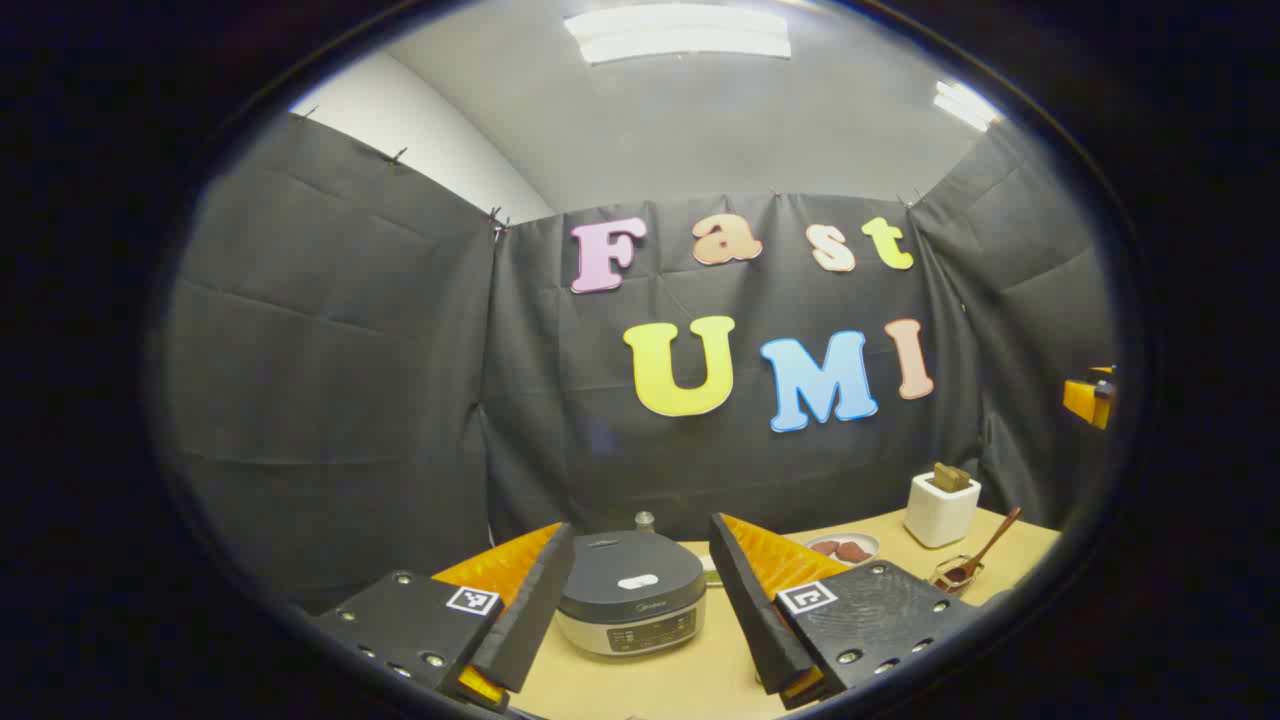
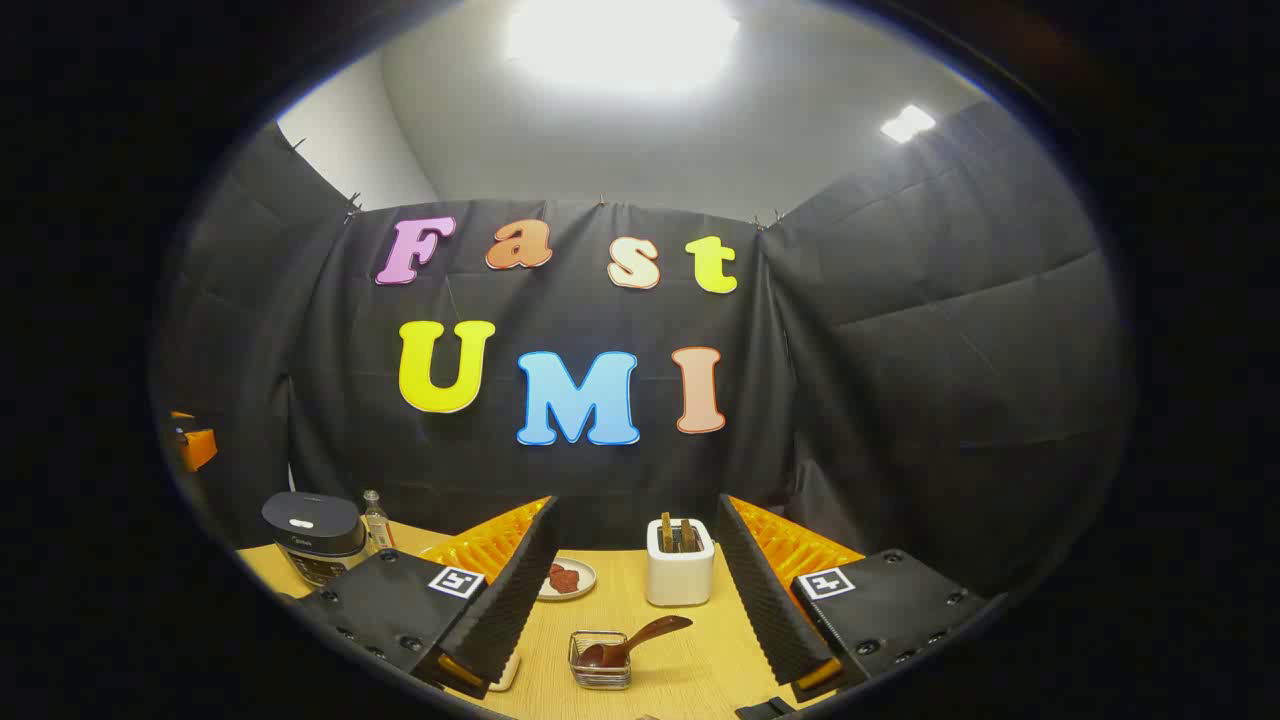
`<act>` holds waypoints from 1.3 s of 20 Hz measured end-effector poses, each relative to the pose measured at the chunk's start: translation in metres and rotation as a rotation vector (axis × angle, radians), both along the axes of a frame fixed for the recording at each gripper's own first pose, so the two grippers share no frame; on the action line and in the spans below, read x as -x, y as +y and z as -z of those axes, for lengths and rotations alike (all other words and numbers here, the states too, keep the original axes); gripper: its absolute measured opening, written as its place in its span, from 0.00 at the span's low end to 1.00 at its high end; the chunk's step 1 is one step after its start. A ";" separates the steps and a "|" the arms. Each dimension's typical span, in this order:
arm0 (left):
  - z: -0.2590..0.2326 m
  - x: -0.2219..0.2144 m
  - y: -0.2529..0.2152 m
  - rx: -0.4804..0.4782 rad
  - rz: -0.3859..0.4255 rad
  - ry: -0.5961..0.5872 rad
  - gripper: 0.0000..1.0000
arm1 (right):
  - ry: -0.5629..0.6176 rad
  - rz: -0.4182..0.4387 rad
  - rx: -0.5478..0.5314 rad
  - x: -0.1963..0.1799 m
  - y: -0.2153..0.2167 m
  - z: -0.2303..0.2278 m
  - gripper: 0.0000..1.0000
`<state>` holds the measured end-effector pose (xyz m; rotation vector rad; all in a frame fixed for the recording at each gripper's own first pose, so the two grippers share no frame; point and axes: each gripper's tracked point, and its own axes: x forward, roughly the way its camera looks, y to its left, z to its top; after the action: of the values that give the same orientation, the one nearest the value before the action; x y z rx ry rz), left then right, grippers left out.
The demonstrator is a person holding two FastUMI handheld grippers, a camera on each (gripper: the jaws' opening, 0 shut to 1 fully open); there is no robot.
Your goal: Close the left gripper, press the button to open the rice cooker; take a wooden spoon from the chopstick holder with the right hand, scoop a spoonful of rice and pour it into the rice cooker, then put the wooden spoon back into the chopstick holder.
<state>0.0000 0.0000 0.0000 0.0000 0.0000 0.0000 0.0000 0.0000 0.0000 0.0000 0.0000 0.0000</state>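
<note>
The grey rice cooker (image 1: 630, 600) stands with its lid down on the wooden table, a pale button (image 1: 637, 581) on top. My left gripper (image 1: 638, 535) hangs open just in front of it, the cooker framed between its fingers. The cooker (image 2: 312, 535) also sits far left in the right gripper view. My right gripper (image 2: 637, 505) is open and holds nothing. Ahead of it a wooden spoon (image 2: 640, 640) rests with its bowl in a small clear square container (image 2: 600, 662). Behind that stands a white box holder (image 2: 680, 575) with wooden pieces in its top.
A small plate (image 2: 567, 578) with red pieces lies left of the white holder. A little bottle (image 2: 375, 520) stands behind the cooker. The black cloth wall closes the back of the table (image 2: 690, 670). The other gripper (image 2: 190, 440) shows at the left edge.
</note>
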 end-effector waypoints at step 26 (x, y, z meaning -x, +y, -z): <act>-0.005 0.006 -0.011 0.003 0.020 0.007 0.84 | 0.019 0.013 -0.005 -0.001 -0.018 0.010 0.98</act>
<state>-0.0059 -0.0110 0.0050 -0.0032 0.0072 -0.0201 0.0013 -0.0181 -0.0099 0.0047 0.0186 -0.0130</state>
